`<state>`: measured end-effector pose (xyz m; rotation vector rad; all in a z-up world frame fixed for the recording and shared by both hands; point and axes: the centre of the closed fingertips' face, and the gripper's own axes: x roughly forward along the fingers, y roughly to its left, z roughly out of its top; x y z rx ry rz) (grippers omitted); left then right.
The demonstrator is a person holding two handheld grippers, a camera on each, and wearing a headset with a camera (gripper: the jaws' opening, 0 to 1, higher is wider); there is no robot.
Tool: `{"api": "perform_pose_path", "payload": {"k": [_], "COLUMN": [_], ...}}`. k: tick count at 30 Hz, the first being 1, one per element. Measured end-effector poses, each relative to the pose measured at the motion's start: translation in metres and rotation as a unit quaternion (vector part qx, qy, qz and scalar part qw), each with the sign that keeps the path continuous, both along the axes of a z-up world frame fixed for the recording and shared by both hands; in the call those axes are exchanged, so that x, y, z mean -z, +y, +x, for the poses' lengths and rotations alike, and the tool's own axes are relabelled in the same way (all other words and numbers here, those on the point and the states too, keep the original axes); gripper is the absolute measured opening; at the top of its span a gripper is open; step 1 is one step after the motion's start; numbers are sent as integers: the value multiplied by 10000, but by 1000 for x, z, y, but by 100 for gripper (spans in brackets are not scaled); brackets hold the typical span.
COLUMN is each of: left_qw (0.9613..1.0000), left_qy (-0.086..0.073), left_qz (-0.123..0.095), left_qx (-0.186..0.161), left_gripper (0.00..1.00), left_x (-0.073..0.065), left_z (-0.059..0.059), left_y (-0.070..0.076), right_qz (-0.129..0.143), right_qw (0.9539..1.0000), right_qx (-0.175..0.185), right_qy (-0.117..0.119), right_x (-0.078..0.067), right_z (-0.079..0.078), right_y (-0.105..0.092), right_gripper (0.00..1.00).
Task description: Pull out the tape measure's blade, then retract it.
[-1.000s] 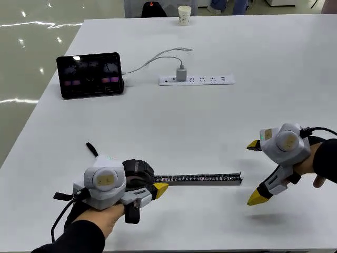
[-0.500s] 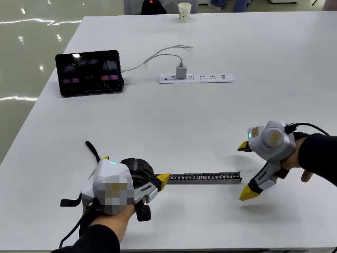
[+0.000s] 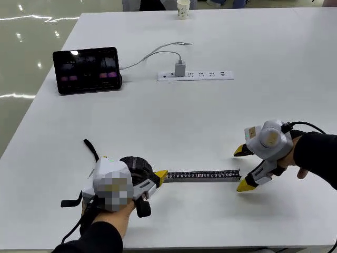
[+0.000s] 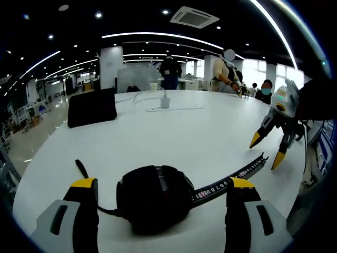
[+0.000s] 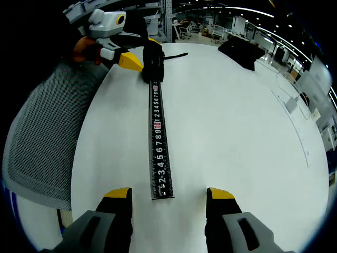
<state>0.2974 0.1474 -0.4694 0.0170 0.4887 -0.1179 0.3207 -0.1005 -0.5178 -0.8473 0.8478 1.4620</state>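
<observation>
Left gripper (image 4: pixel 163 183): jaws apart, straddling the black tape measure case (image 4: pixel 154 203). A gap shows on either side, with no contact seen. The blade (image 5: pixel 158 132) leaves the case past the right-hand jaw's tip and lies flat on the white table (image 3: pixel 210 121). Right gripper (image 5: pixel 169 193): jaws apart. The blade's end lies between the two tips and touches neither.

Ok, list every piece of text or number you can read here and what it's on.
"2 3 4 5 6 7 8 9": on the tape blade, running from its free end in the right gripper view.
Red mark after the 9: too small to read.
Tablet screen: blurred.
Paper cup print: too small.
</observation>
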Motion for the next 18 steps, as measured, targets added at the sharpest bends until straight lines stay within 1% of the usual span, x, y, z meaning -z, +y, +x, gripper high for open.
{"api": "perform_pose_path", "payload": {"k": [1,4,7,9,11,15,18], "left_qw": [10000,9999,9999,9999,9998,9997,9997], "left_qy": [44,73,-48,-81,-120,-166,-159], "left_qz": [-33,-66,-67,-97,-110,-116,-127], "left_qx": [19,74,86,66,84,112,94], "left_gripper": [99,99,99,99,99,99,99], "left_x": [3,5,0,-1,-3,-5,-4], "left_z": [-3,-5,-2,-1,-2,-1,-1], "left_y": [-3,-8,-9,-9,-10,-12,-11], "right_qz": [6,-2,-10,-18,-19,-39,-51], "right_qw": [10000,9999,9998,9998,9996,9996,9995], "right_qx": [-15,-102,-186,-189,-248,-257,-296], "right_qy": [28,43,-50,-33,-92,-106,-91], "right_x": [1,2,3,4,4,4,4], "right_z": [-1,-3,-4,-5,-3,-4,-5], "right_y": [0,1,2,2,2,1,0], "right_gripper": [52,41,36,34,33,26,21]}}
